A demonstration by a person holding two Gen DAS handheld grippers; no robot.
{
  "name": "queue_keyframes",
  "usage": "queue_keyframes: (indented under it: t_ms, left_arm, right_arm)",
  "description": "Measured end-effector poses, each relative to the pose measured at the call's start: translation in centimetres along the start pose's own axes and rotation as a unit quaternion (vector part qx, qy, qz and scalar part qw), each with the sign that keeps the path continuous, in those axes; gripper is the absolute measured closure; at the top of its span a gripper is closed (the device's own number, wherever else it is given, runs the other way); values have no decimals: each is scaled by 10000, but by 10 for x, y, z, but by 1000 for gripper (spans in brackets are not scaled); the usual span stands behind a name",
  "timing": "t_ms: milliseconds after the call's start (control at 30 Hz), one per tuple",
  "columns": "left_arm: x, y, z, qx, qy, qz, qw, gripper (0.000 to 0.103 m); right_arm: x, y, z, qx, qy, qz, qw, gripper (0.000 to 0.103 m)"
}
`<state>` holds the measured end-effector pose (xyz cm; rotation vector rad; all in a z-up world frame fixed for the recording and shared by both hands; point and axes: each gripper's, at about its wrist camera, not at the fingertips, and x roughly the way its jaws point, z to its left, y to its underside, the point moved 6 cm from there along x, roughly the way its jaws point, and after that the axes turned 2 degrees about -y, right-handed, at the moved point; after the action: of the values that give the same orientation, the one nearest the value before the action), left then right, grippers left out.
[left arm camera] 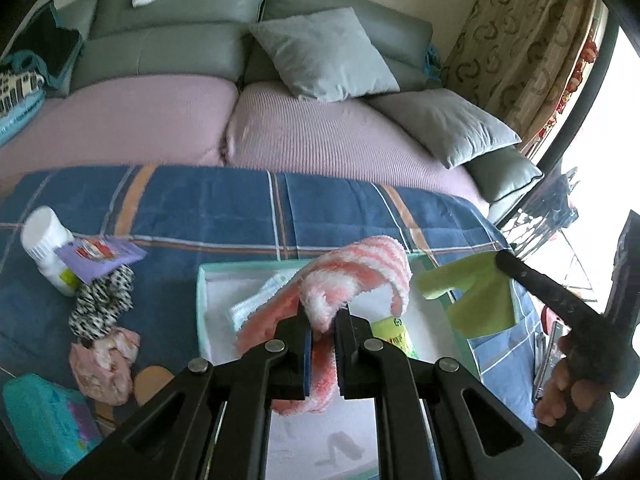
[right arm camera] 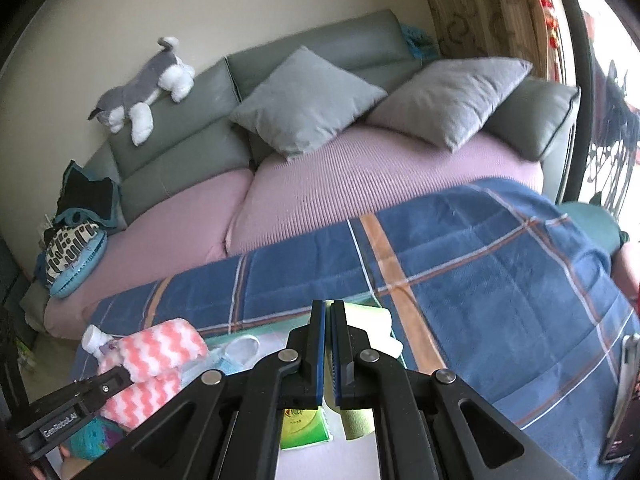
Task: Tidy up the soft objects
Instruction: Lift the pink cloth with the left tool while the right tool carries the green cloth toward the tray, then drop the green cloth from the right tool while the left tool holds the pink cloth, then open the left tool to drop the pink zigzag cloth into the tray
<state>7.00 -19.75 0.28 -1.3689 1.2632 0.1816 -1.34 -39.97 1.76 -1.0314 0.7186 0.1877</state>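
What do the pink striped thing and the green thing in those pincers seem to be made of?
Pink-and-white towel, in the left gripper: fluffy, looks like plush microfibre or fleece; its pile stands up fuzzy. Green cloth, in the right gripper: thin, smooth, matte, perhaps felt or wipe fabric; it hangs flat.

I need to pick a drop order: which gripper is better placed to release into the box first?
Probably left: the left gripper holds the pink striped towel directly above the box, while the right gripper's green cloth hangs over the box's right rim.
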Motion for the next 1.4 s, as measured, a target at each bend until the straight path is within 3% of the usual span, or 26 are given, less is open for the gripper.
queue_keyframes:
  t_ms: [400, 733, 900, 1233, 1400]
  left_arm:
    - [52, 28, 14, -226, -107, 849, 9961, 94]
    - [68, 42, 25, -422, -297, 1249, 9908, 93]
    - [70, 43, 28, -479, -309, 1334, 9894, 89]
    - [70, 43, 29, -500, -472, 1389, 9879, 68]
    - [62, 39, 29, -456, -548, 1319, 9887, 67]
  right_arm:
    - [44, 35, -7, -63, 227, 945, 9952, 100]
    - [57, 55, -10, -31, 302, 1484, 9885, 100]
    - [60, 60, -9, -50, 342, 1630, 9860, 98]
    - [55, 62, -5, -127, 551, 1750, 9829, 97]
    - [44, 53, 1, -239, 631, 1611, 9846, 97]
